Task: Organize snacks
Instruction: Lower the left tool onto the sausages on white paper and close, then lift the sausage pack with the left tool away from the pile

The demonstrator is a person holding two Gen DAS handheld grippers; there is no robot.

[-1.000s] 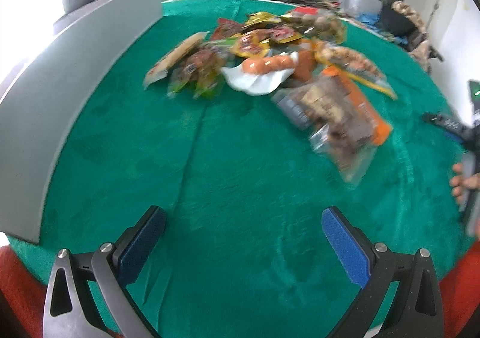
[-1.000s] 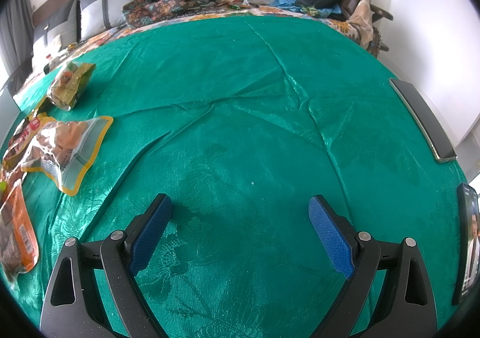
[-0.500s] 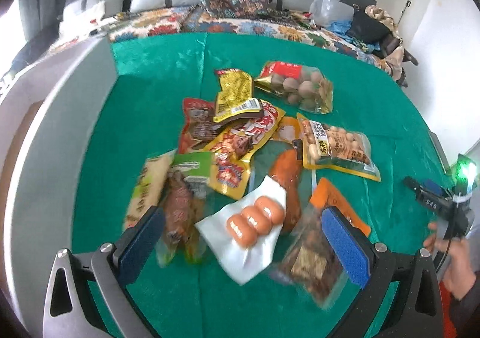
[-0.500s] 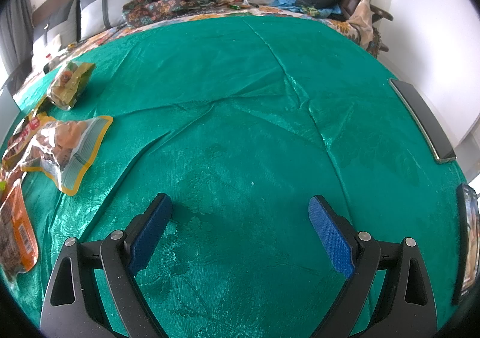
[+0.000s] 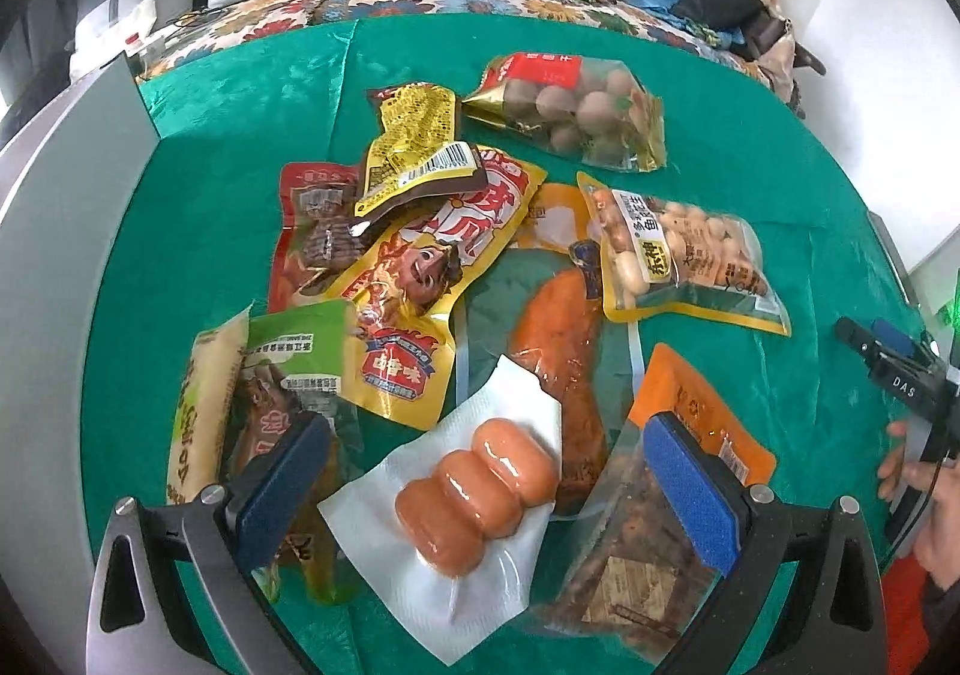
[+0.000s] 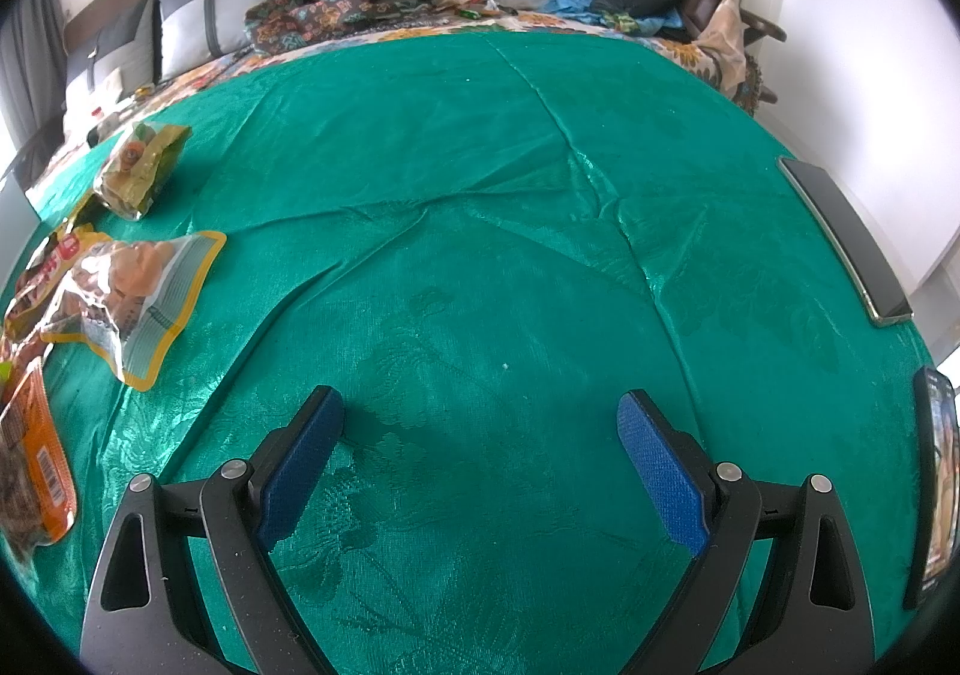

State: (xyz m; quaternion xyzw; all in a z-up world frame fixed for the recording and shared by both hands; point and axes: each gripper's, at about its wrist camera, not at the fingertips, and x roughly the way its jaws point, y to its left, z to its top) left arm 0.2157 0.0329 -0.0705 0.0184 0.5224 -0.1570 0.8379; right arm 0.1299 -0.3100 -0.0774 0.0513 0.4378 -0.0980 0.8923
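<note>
**Left tongs straddle the sausage pack; right tongs wait over bare cloth**

The left gripper (image 5: 480, 486) hangs with its blue pads spread wide and nothing between them but air; directly ahead, between the two pads, lies the sausage pack (image 5: 474, 486) on the green tablecloth (image 5: 180, 231), its long axis running diagonally from near-left to far-right, so a slight turn of the wrist looks needed before closing; the pile of other snack packets (image 5: 432, 267) spreads beyond it; further right, the right gripper (image 6: 480, 471) is likewise spread and empty, well apart from the nearest peanut bag (image 6: 129, 297); the left hand is plainly nearer.
</note>
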